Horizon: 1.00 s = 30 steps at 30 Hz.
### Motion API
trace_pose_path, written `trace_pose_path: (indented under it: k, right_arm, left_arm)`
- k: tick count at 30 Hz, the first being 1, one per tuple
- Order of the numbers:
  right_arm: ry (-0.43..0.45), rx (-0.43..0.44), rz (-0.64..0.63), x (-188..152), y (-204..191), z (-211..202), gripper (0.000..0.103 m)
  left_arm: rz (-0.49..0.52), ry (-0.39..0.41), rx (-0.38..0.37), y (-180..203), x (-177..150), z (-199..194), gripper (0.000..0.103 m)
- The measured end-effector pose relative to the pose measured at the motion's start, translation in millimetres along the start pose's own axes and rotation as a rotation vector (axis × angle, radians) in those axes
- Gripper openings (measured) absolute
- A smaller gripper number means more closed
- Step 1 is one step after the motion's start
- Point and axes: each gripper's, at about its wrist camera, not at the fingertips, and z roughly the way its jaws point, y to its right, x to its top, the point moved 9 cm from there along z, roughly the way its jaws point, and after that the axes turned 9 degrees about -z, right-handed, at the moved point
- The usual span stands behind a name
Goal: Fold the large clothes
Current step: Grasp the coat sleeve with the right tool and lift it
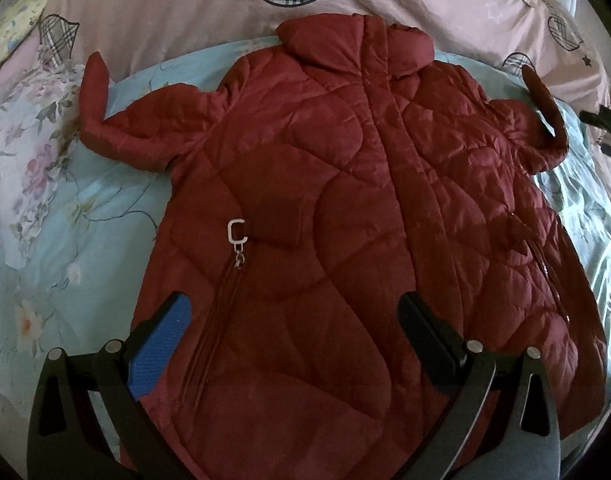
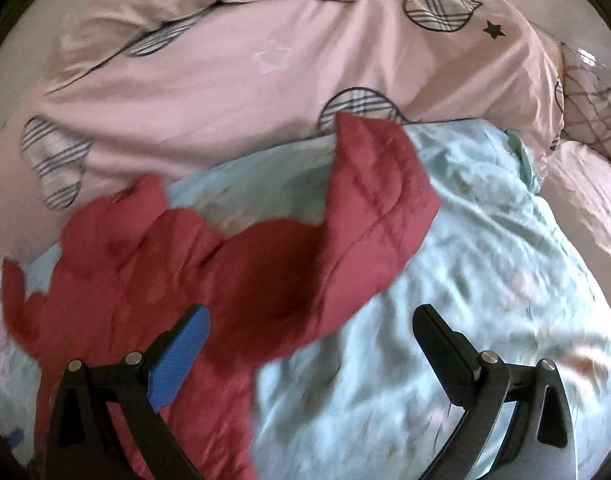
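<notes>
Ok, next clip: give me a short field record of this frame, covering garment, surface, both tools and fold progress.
garment: red quilted jacket, front up, zipped, spread flat
sleeves: both out to the sides, ends turned upward
surface: light blue floral bedding, pink duvet beyond
left tool: open, above the jacket's lower front, holding nothing
right tool: open, near the jacket's right sleeve, holding nothing
fold progress: none visible yet
</notes>
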Motion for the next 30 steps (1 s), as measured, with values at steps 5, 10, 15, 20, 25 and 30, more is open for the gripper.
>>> trace_pose_path:
  k: [5, 10, 15, 20, 25, 30]
  right_arm:
    - [0.01, -0.046, 0.037, 29, 25, 37, 0.1]
    - [0.008, -0.127, 0.02, 55, 37, 78, 0.097]
    - [-0.03, -0.173, 0.017, 70, 46, 118, 0.083]
    - [-0.065, -0.152, 0.069, 61, 56, 130, 0.015]
    - [-0.008, -0.023, 0.034, 53, 23, 100, 0.012]
    - [0.018, 0.118, -0.049, 34, -35, 66, 0.012]
  left_arm:
    - [-0.017, 0.018, -0.001, 2, 10, 10, 0.103]
    - [-0.042, 0.021, -0.021, 5, 18, 22, 0.103]
    - [-0.033, -0.016, -0.012, 10, 18, 34, 0.103]
    - [-0.025, -0.035, 0.009, 4, 16, 41, 0.103]
    - [-0.037, -0.056, 0.01, -2, 11, 48, 0.103]
    - [-0.046, -0.083, -0.009, -2, 5, 50, 0.103]
